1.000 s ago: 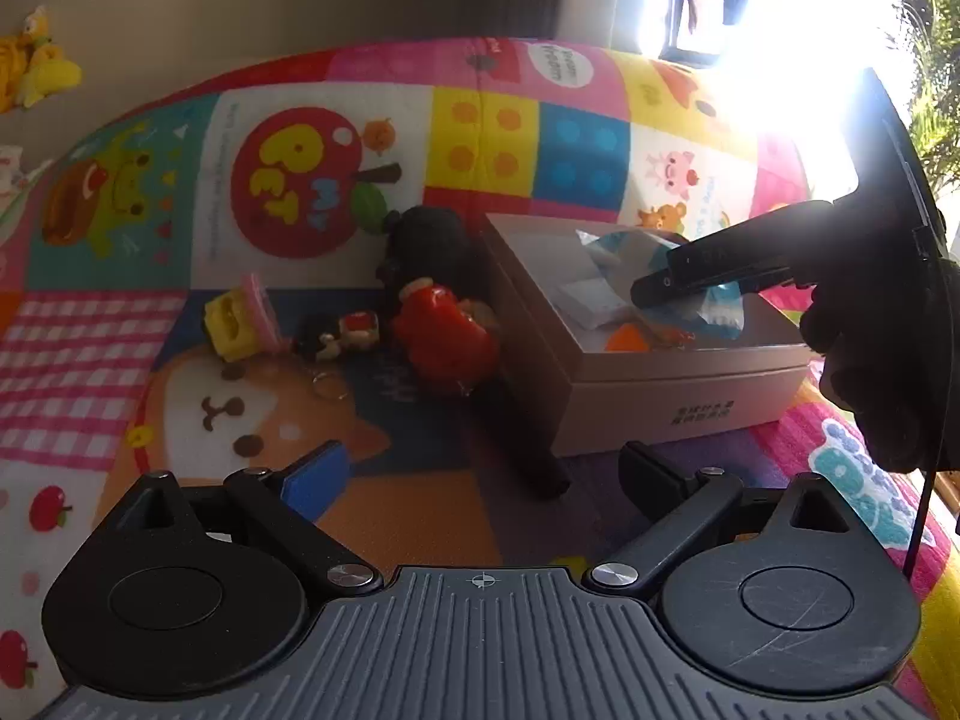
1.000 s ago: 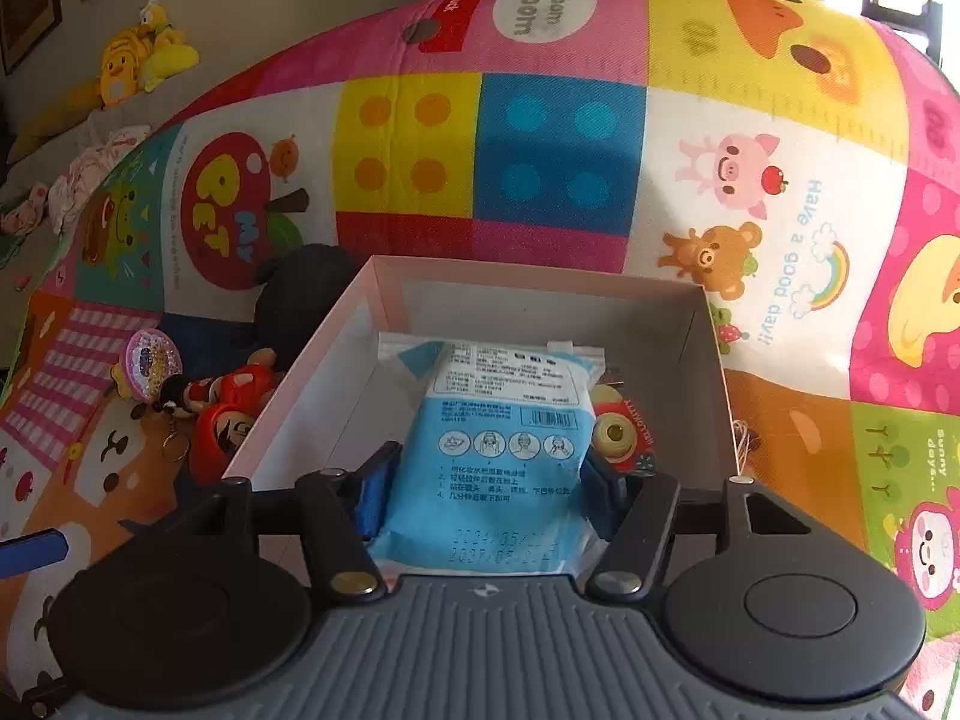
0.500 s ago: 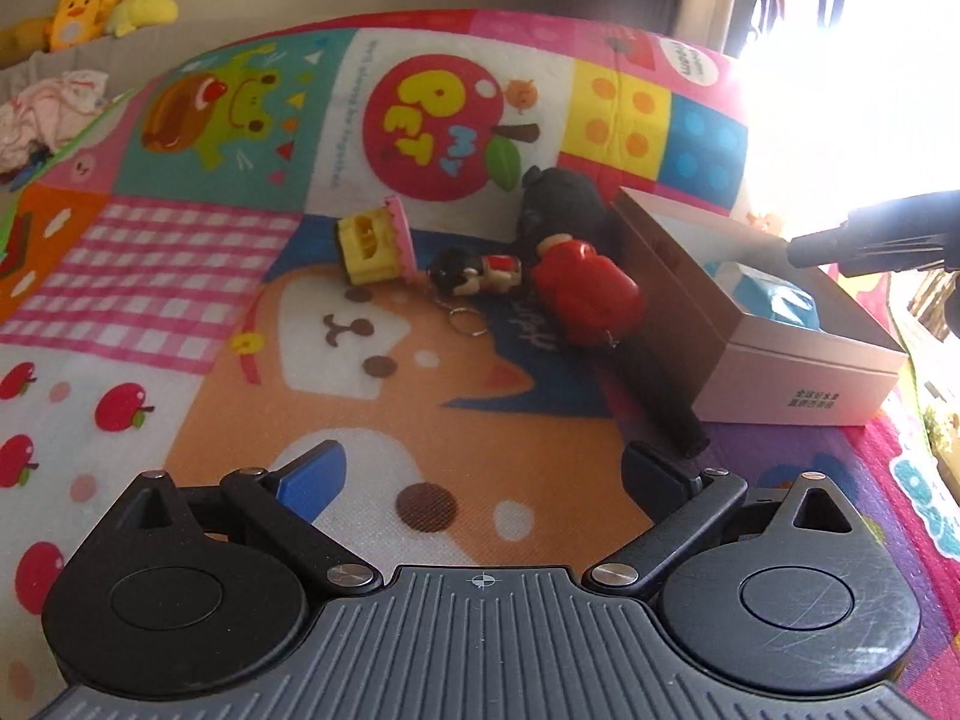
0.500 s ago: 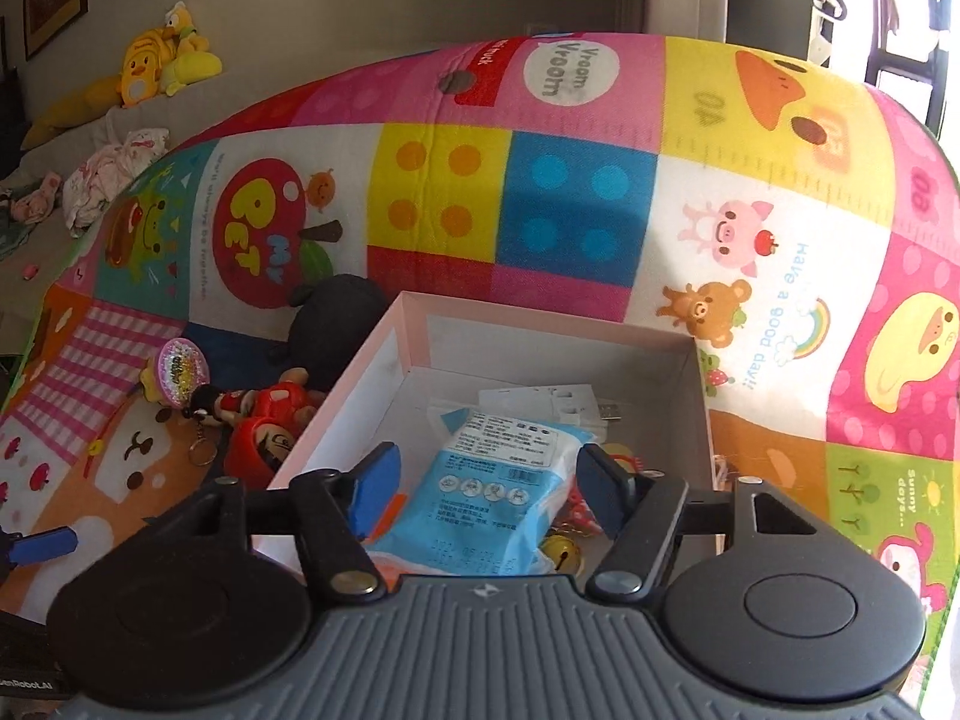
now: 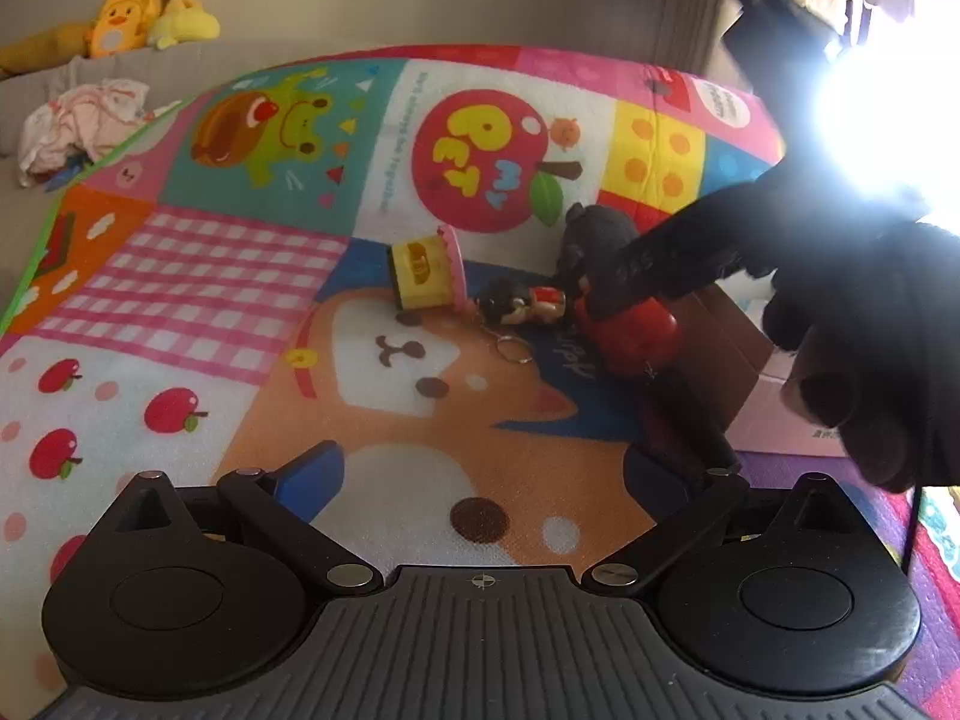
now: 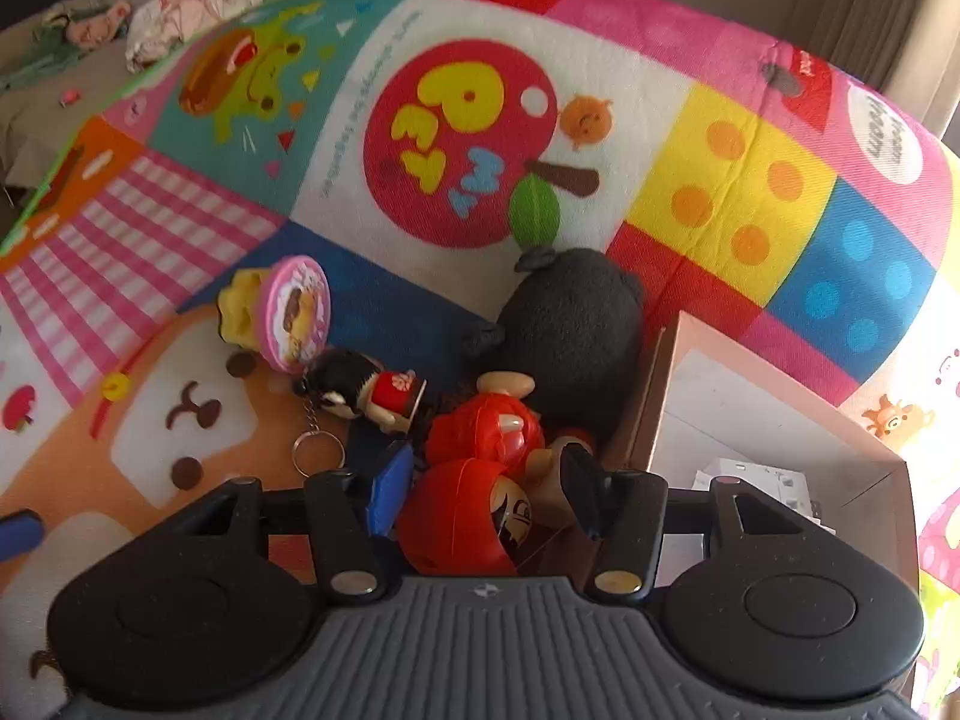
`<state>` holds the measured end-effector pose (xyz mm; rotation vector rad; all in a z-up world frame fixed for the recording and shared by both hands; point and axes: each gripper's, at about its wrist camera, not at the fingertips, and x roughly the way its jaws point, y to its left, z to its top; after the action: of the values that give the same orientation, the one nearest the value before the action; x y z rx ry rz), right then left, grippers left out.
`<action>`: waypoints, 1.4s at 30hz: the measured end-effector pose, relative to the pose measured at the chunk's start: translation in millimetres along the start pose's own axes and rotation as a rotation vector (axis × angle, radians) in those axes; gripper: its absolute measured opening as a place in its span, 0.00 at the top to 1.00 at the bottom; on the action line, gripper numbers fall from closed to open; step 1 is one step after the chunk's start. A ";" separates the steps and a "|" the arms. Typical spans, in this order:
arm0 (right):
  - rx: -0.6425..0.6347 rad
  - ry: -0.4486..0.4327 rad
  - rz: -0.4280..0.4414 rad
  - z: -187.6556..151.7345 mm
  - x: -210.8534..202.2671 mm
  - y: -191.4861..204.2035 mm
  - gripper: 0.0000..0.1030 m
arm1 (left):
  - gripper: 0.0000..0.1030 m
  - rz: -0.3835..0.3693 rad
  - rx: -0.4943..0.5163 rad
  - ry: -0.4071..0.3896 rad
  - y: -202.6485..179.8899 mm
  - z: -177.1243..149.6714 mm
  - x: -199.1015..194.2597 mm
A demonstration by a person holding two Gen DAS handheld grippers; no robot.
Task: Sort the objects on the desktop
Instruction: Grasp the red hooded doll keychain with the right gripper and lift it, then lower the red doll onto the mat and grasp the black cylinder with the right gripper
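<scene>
A red round toy figure [image 6: 474, 480] lies on the colourful play mat beside the open cardboard box [image 6: 774, 420]. My right gripper [image 6: 486, 486] is open, with its fingers on either side of the red toy; it also shows over the toy in the left wrist view [image 5: 630, 300]. A small doll keychain [image 6: 366, 390], a yellow cup with a pink lid [image 6: 288, 312] and a black plush [image 6: 570, 330] lie close by. My left gripper [image 5: 480, 474] is open and empty above the mat, short of the toys.
The box [image 5: 774, 402] sits to the right of the toys and holds white items. Crumpled clothes [image 5: 84, 126] and yellow plush toys [image 5: 138, 12] lie on the sofa beyond the mat's far left edge.
My right gripper has let go of the blue packet in the box, moved left and come down around the red toy. My left gripper has pulled back and turned left.
</scene>
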<state>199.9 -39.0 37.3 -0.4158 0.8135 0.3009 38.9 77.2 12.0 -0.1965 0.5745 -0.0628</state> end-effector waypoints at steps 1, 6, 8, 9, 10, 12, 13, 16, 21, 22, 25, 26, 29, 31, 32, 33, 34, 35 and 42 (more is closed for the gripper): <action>-0.016 0.007 -0.009 -3.1 3.3 3.6 0.47 | 0.01 0.008 -0.023 -0.009 3.1 0.2 -1.3; -0.125 -0.028 0.044 -34.3 -23.2 27.2 0.54 | 0.01 0.054 -0.168 -0.039 27.4 3.6 -3.8; -0.152 -0.035 0.094 -59.8 -45.9 41.4 0.54 | 0.01 0.081 -0.204 -0.052 35.2 4.6 -5.6; -0.181 -0.046 0.121 -73.8 -59.8 39.8 0.54 | 0.01 0.087 -0.216 -0.053 37.8 4.9 -6.0; -0.212 -0.055 0.150 -88.3 -73.6 37.9 0.54 | 0.01 0.089 -0.229 -0.049 41.3 5.1 -5.8; -0.279 -0.070 0.184 -117.2 -99.1 34.7 0.54 | 0.01 0.086 -0.236 -0.041 43.5 5.1 -5.1; -0.314 -0.086 0.178 -130.4 -110.1 33.1 0.54 | 0.01 0.089 -0.227 -0.040 42.0 4.6 -5.4; -0.367 -0.107 0.143 -156.4 -132.7 27.0 0.54 | 0.01 0.092 -0.185 -0.038 33.9 4.2 -5.2; -0.333 -0.105 0.033 -180.0 -140.8 -4.3 0.55 | 0.01 0.075 -0.119 -0.014 14.8 -0.2 -4.6; -0.313 -0.116 -0.011 -183.3 -139.6 -12.0 0.55 | 0.01 0.073 -0.104 -0.010 10.6 -0.8 -4.5; -0.205 -0.136 -0.107 -187.5 -136.8 -39.2 0.53 | 0.01 0.065 -0.061 0.008 -1.7 -2.7 -3.4; -0.150 -0.138 -0.091 -188.6 -138.9 -50.8 0.52 | 0.01 0.061 -0.052 0.017 -5.3 -3.3 -2.8; -0.016 -0.136 -0.019 -198.8 -145.5 -76.7 0.50 | 0.01 0.044 -0.013 0.044 -19.3 -6.5 -1.1; 0.023 -0.126 0.003 -208.1 -142.9 -83.3 0.50 | 0.01 0.034 0.012 0.059 -29.0 -8.2 0.2; 0.041 -0.118 0.013 -212.5 -141.3 -84.9 0.50 | 0.01 0.026 0.023 0.066 -34.5 -8.9 1.2; 0.059 -0.114 0.024 -215.7 -139.2 -86.5 0.50 | 0.01 0.017 0.032 0.072 -39.7 -9.7 2.1; 0.081 -0.117 0.036 -219.1 -137.6 -87.4 0.50 | 0.01 0.008 0.041 0.079 -44.5 -10.5 2.6; 0.100 -0.127 0.046 -220.6 -136.6 -88.6 0.50 | 0.01 0.000 0.049 0.085 -48.5 -11.3 2.9; 0.092 -0.212 0.087 -207.5 -128.5 -78.8 0.41 | 0.01 -0.051 0.129 0.118 -73.0 -18.2 -0.9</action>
<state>16.6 -218.1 25.6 -0.2578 0.6356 0.3808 27.9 2.7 12.3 -0.0820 0.6811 -0.1617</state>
